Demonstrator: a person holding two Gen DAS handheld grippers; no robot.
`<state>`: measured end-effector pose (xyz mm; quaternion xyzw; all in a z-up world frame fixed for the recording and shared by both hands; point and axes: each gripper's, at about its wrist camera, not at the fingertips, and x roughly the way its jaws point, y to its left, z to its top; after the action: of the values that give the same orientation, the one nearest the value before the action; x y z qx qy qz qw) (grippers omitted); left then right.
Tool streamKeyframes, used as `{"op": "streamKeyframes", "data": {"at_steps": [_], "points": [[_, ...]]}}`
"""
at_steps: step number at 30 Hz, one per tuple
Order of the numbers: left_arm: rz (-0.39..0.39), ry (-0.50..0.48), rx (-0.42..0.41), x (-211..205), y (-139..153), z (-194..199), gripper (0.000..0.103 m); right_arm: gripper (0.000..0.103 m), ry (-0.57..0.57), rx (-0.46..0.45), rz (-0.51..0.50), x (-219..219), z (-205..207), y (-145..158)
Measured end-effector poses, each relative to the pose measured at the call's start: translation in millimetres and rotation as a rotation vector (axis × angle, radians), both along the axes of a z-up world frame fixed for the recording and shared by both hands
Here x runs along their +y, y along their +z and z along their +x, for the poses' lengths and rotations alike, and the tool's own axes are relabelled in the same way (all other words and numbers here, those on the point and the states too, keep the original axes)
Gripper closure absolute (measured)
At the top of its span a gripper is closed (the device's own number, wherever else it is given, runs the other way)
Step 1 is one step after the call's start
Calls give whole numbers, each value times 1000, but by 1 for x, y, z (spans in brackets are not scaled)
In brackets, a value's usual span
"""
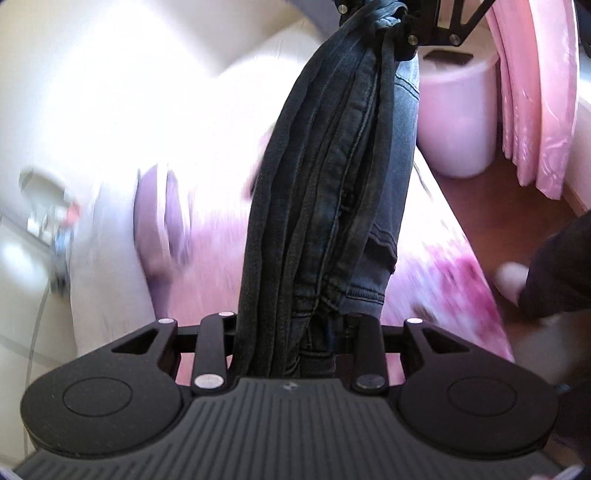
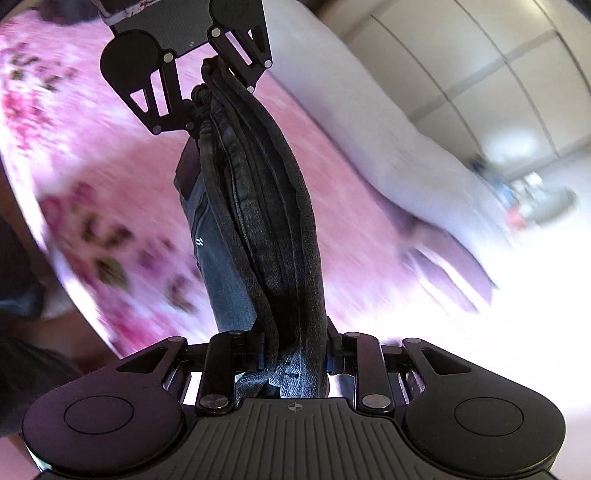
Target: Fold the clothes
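Note:
A pair of dark blue-grey jeans (image 1: 332, 177) is bunched into a thick rope and stretched in the air between my two grippers. My left gripper (image 1: 291, 332) is shut on one end of the jeans; it also shows at the top of the right wrist view (image 2: 205, 107). My right gripper (image 2: 291, 354) is shut on the other end of the jeans (image 2: 258, 229); it also shows at the top of the left wrist view (image 1: 384, 26). The jeans hang above a pink floral bed sheet (image 2: 92, 155).
A white duvet or pillow (image 2: 388, 147) lies along the bed's far side. A pink bin (image 1: 458, 118) and pink curtains (image 1: 535, 92) stand by the wooden floor (image 1: 517, 206). White wardrobe doors (image 2: 480, 66) are behind. A person's dark sleeve (image 1: 561, 266) is at right.

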<state>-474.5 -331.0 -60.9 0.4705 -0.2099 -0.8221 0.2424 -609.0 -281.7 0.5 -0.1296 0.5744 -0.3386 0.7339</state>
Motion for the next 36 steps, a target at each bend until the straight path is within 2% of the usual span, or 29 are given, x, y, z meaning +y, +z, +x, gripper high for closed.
{"op": "streamKeyframes", "data": {"at_steps": [4,7,11,14,15,18,21,23,25,26,28,32,35,36], "points": [[-60,-69,-4,-62,5,-95,73,77,-89,17,-65,-39,-80,7],[-100,-85,-19,-115,1,-173,73,77,-103,27,-101,-84,-152,2],[-130,-45,-43,-191,-12,-275,73,77,-70,35,-141,-165,-251,-15],[-183,-9,-51,-237,-31,-333,73,77,-57,34,-187,-222,-317,-26],[-200,6,-50,-249,-43,-348,73,76,-52,35,-209,-236,-334,-35],[-212,31,-69,-273,-103,-384,72,76,-41,39,-265,-268,-376,-78],[-106,27,-172,-285,-193,-420,68,73,-46,58,-235,-284,-401,-169],[10,0,-262,-283,-247,-434,62,72,-44,77,-147,-290,-414,-231],[-17,-11,-293,-269,-273,-437,61,71,-49,104,6,-289,-420,-279],[-50,-1,-281,-263,-275,-434,61,70,-56,94,19,-284,-422,-287],[-49,16,-256,-260,-269,-426,60,66,-76,73,-8,-273,-428,-286],[-42,-19,-256,-257,-254,-412,58,62,-119,44,-16,-258,-439,-280],[-14,-23,-250,-259,-250,-415,63,62,-140,19,10,-253,-445,-275],[-7,-22,-249,-261,-250,-418,64,65,-151,1,26,-252,-446,-274]]}}
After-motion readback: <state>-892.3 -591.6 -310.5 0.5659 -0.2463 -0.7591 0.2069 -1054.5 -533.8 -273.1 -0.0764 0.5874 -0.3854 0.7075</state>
